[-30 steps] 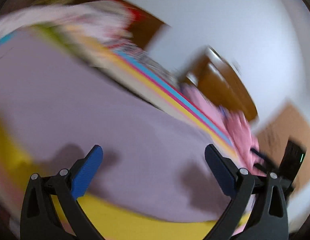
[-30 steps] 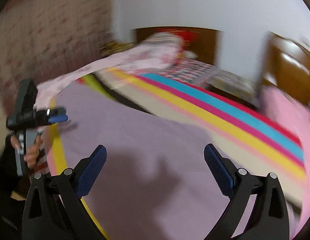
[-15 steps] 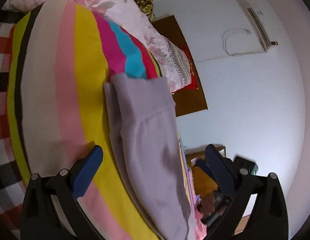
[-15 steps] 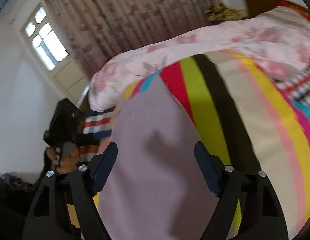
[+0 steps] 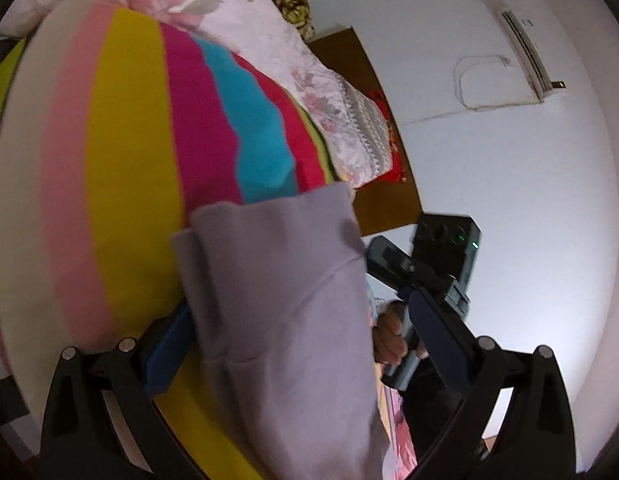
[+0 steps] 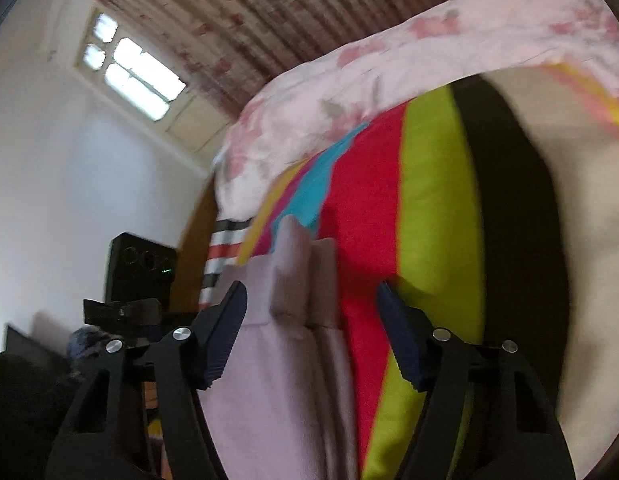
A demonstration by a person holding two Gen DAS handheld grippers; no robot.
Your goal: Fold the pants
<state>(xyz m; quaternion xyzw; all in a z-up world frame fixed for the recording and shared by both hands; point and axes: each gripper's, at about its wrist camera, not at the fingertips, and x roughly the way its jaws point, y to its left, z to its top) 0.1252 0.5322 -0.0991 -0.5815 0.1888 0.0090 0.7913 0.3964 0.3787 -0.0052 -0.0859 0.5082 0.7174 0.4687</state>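
Lilac pants [image 5: 277, 300] lie on a bed with a striped blanket [image 5: 129, 152]. In the left wrist view my left gripper [image 5: 305, 332] is open, its blue pads on either side of one end of the pants, whose edge covers part of the left pad. In the right wrist view my right gripper [image 6: 313, 320] is open, its jaws on either side of the ribbed cuffs [image 6: 297, 276] at the other end of the pants [image 6: 277, 392]. The right gripper's body shows in the left wrist view [image 5: 437, 264], held in a hand.
A pink floral quilt [image 5: 269, 40] lies along the far side of the bed, also in the right wrist view [image 6: 389, 68]. A wooden headboard [image 5: 373, 128], a white wall with an air conditioner [image 5: 525, 56], a window [image 6: 137, 76] and patterned curtains [image 6: 293, 12] surround the bed.
Both grippers have swung from over the middle of the pants down to its two ends. Each now has cloth between its open jaws. The right jaws have narrowed.
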